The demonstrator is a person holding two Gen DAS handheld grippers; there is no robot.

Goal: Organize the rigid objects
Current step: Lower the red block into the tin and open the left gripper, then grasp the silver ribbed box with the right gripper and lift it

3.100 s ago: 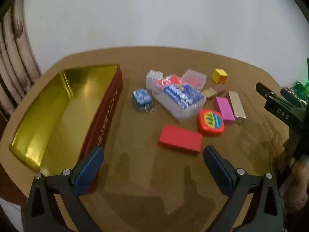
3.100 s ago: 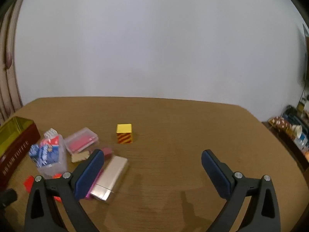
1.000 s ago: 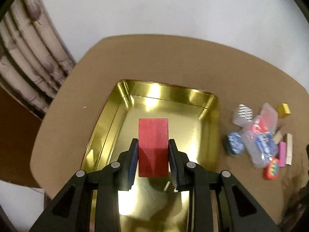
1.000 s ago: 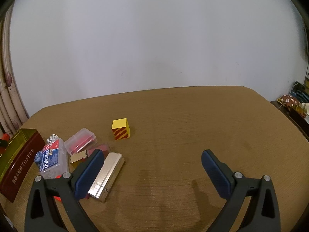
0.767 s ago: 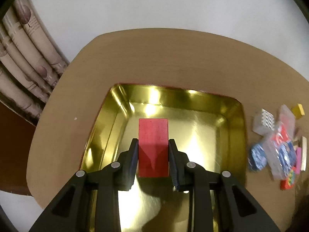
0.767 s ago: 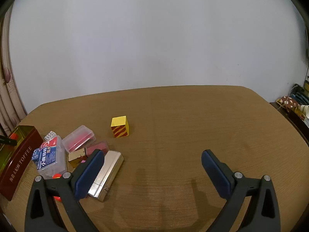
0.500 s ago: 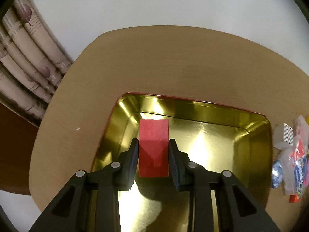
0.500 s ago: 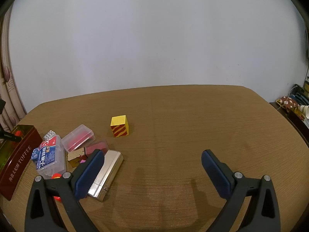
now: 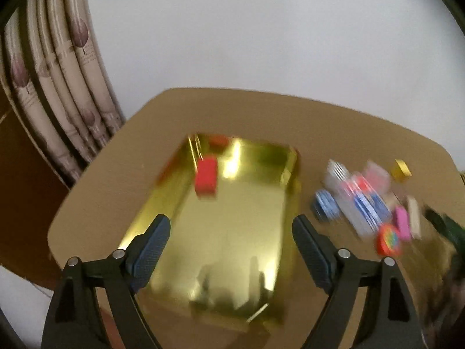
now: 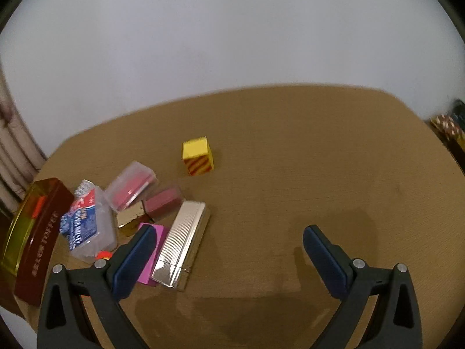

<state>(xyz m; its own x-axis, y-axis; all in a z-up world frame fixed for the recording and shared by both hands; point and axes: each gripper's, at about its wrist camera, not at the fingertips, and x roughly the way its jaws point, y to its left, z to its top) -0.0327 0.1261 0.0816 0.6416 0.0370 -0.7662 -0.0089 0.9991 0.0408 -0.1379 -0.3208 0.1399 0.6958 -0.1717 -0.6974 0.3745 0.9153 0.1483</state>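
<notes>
Opening left claw (image 9: pixel 231 250); red block (image 9: pixel 206 175) in tin (image 9: pixel 286 203).

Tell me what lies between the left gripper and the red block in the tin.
Left wrist view: only bare gold floor of the tin lies between the left gripper, jaws opening and empty, and the red block.

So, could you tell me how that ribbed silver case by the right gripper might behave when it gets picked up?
The silver case looks rigid, so it should not flex. Its shiny metallic surface may be slippery, though the ribbing could help the pads. It lies flat against the pink block, so closing on it may nudge that.
</notes>
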